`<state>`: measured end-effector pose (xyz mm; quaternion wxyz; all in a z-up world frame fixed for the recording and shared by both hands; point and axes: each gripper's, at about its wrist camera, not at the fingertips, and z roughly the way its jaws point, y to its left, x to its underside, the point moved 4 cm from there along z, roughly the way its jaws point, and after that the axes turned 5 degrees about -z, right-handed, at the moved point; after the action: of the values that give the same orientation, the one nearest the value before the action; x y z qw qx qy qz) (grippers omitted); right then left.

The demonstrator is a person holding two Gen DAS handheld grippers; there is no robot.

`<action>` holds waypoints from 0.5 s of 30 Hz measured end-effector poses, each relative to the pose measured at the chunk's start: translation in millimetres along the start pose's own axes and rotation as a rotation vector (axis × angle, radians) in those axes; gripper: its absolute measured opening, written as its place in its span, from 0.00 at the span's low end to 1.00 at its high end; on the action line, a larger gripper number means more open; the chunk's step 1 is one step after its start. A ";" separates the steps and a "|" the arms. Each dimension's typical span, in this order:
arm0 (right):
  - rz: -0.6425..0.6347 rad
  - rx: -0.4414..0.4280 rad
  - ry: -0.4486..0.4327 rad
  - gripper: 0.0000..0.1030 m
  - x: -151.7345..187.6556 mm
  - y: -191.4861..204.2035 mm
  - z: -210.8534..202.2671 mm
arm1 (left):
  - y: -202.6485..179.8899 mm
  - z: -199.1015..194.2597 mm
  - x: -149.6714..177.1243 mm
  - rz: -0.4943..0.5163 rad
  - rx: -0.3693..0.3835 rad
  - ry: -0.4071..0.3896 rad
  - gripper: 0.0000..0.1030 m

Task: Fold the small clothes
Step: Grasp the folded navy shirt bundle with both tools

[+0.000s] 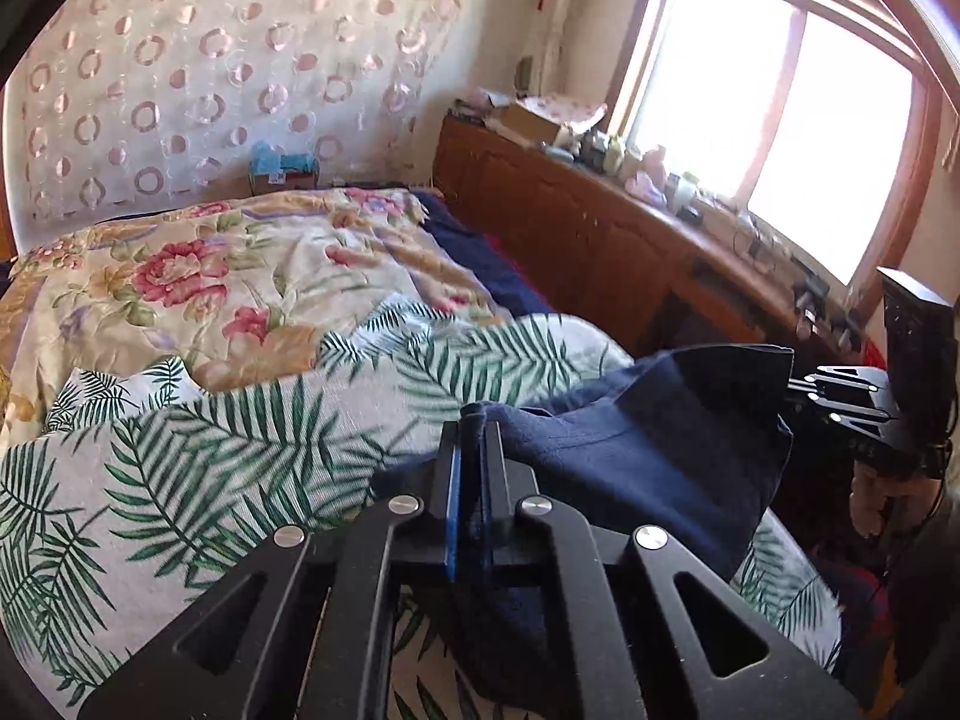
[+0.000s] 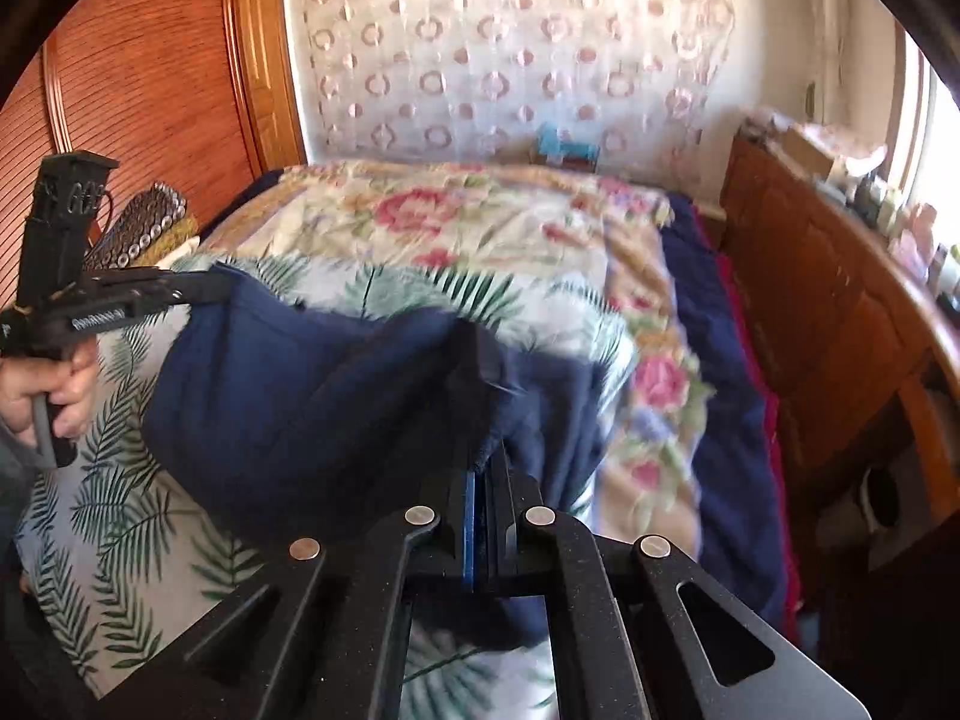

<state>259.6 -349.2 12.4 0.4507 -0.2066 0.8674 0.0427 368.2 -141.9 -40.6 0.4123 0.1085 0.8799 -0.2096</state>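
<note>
Pinching the cloth, the left gripper [image 1: 471, 420] has its two black jaws pushed tight together, with a fold of the dark blue garment [image 1: 630, 438] squeezed between them. Only a thin strip of blue padding shows in the gap. The cloth bunches up right at the tips.

The right gripper [image 2: 489, 450] is closed the same way. Its jaws are pressed together on another edge of the blue garment [image 2: 288, 396], and the cloth hangs over the tips so the very ends are hard to see.

Between the two grippers the blue garment is held up off the bed and sags in the middle like a little hammock. It hangs over the near part of the bed, just above a white sheet with green palm leaves [image 1: 210, 450].

From the left camera, the right gripper [image 1: 792, 402] shows at the far right edge of the cloth. From the right camera, the left gripper [image 2: 216, 291] shows at the far left corner of the cloth, and a hand [image 2: 54, 396] is wrapped around its handle.

Farther away on the bed lies a quilt with pink flowers [image 1: 198, 276]. A wooden cabinet [image 1: 576, 228] stands on the right, under a bright window [image 1: 774, 120]. A curtain with pink rings [image 1: 198, 60] hangs at the far wall.
</note>
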 end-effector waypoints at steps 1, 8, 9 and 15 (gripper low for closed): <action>0.016 0.028 -0.020 0.02 -5.3 -8.6 -1.1 | 1.5 0.9 -2.5 -0.001 -0.009 -0.007 0.06; 0.109 0.056 0.033 0.02 -16.3 -51.8 39.4 | 12.2 41.8 4.4 0.044 -0.108 0.058 0.06; 0.104 0.062 0.048 0.02 -14.3 -52.0 44.6 | 13.6 44.4 6.1 0.049 -0.112 0.072 0.06; 0.125 0.050 0.065 0.03 -22.6 -47.6 52.1 | 17.9 38.5 12.7 0.040 -0.103 0.104 0.28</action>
<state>329.8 -371.8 5.1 0.4238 -0.1421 0.8936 0.0424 392.8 -143.4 -77.4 0.3751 0.1154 0.9075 -0.1499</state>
